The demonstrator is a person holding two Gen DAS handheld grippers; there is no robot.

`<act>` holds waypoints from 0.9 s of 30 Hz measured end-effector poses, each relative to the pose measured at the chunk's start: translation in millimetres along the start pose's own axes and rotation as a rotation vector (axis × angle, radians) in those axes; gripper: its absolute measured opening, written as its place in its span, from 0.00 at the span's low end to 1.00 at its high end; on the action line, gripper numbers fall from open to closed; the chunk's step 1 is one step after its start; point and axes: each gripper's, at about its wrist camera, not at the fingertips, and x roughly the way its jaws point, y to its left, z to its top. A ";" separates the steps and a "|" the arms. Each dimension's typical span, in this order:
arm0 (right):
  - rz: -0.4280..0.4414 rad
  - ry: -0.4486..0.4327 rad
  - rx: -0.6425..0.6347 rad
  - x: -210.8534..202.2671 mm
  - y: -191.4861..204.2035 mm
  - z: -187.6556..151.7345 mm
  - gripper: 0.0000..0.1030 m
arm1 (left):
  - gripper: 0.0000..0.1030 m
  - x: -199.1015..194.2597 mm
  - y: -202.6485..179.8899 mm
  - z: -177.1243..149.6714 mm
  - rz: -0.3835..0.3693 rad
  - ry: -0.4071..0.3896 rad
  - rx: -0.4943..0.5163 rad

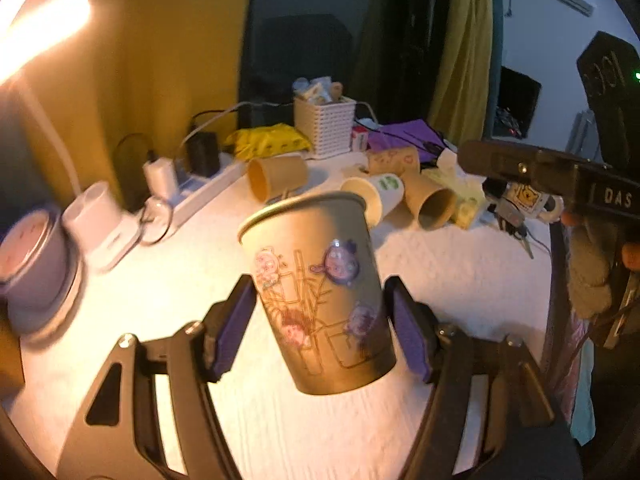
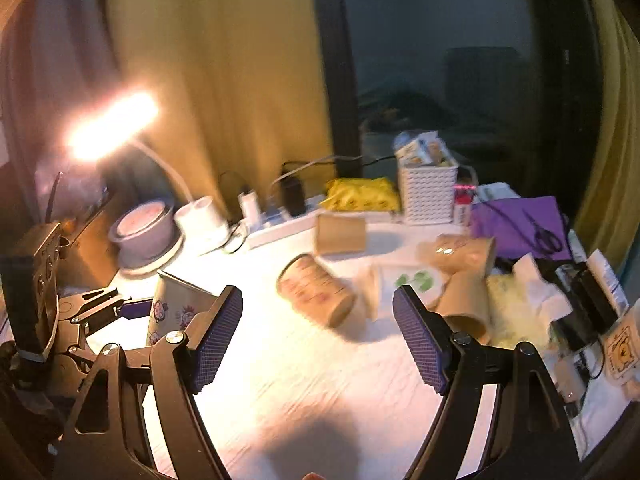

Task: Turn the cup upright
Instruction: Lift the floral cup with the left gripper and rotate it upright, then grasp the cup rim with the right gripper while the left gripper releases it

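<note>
Ahead, I see loose paper cups (image 1: 276,178) lying on their sides on the white table (image 1: 460,272), with a woven basket (image 1: 325,126), a power strip (image 1: 200,196) and a lit lamp (image 2: 114,126) behind them. One tipped cup (image 2: 316,290) lies in front of my right gripper (image 2: 318,338), whose jaws stand wide apart with nothing between. My left gripper (image 1: 318,328) has the printed cup (image 1: 316,292) between its pads, mouth up and tilted, above the table. Motion blur and glare keep me from telling whether the pads actually press the cup's sides.
</note>
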 end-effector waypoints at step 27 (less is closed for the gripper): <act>0.419 0.144 0.006 -13.5 129.7 -65.3 0.79 | 0.65 -106.8 4.3 -120.5 0.074 -0.334 -0.074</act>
